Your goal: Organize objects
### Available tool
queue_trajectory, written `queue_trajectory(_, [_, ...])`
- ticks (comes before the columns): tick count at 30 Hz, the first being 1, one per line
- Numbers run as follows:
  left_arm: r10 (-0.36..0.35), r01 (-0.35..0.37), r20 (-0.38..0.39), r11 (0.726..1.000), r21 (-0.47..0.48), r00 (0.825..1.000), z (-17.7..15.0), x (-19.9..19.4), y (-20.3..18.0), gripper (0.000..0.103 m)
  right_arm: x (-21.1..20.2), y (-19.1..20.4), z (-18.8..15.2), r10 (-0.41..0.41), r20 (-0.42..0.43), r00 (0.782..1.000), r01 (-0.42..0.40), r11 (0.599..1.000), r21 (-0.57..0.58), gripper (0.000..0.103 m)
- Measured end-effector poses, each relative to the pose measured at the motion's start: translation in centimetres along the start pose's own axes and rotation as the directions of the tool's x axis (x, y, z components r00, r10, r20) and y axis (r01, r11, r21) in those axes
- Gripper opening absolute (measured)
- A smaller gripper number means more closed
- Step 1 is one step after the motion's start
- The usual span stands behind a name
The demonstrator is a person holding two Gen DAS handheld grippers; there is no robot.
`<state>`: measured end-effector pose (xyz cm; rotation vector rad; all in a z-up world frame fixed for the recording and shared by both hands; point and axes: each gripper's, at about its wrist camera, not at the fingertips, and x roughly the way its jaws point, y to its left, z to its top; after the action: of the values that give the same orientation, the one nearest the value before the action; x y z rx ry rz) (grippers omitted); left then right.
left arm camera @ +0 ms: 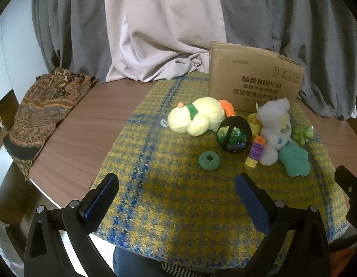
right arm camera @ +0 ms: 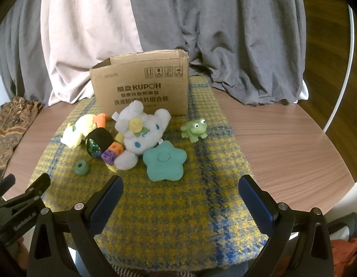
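Toy pile mid-frame on yellow-blue mat [right arm camera: 178,207]: white plush [right arm camera: 141,133], yellow plush [left arm camera: 194,120], teal star [right arm camera: 164,161], frog [right arm camera: 193,129], dark ball [left arm camera: 233,136], teal ring [left arm camera: 209,160], blocks [left arm camera: 255,150]. Cardboard box [right arm camera: 141,87] behind, upper centre. Left gripper [left arm camera: 176,184] and right gripper [right arm camera: 180,187] at bottom, both wide apart, holding nothing.

On the counter [right arm camera: 282,143] a mat [right arm camera: 178,207], carrying a box [right arm camera: 141,87] at the back, toys before it: duck [right arm camera: 79,129] left, ball [right arm camera: 100,143] and blocks [right arm camera: 111,154] beside a lamb [right arm camera: 139,131], frog [right arm camera: 193,129] right, star [right arm camera: 164,161] and ring [right arm camera: 81,167] nearest.
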<state>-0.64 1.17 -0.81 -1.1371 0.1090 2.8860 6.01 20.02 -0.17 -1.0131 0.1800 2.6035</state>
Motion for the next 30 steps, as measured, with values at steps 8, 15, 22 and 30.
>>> queue_trajectory(8, [-0.011, 0.011, 0.002, 1.000, 0.025, 1.000, 0.2, 1.1, -0.7, 0.103, 1.5, 0.0, 0.1, 0.010, -0.009, 1.000, -0.010, 1.000, 0.004, 0.100])
queue_trajectory(15, [-0.043, 0.043, -0.005, 0.999, 0.028, 0.999, 0.4, 2.4, -1.1, 0.103, 2.7, 0.5, 0.3, 0.008, -0.001, 1.000, -0.008, 1.000, -0.014, 0.100])
queue_trajectory(22, [-0.053, 0.053, -0.020, 0.999, 0.006, 0.998, 0.7, 4.0, -1.3, 0.103, 4.0, 0.4, 0.7, 0.009, 0.002, 1.000, -0.009, 1.000, -0.012, 0.100])
queue_trajectory(30, [-0.059, 0.059, -0.046, 0.998, 0.002, 0.997, 0.7, 6.3, -1.9, 0.103, 6.2, 0.3, 0.8, 0.015, -0.024, 1.000, -0.015, 1.000, -0.014, 0.100])
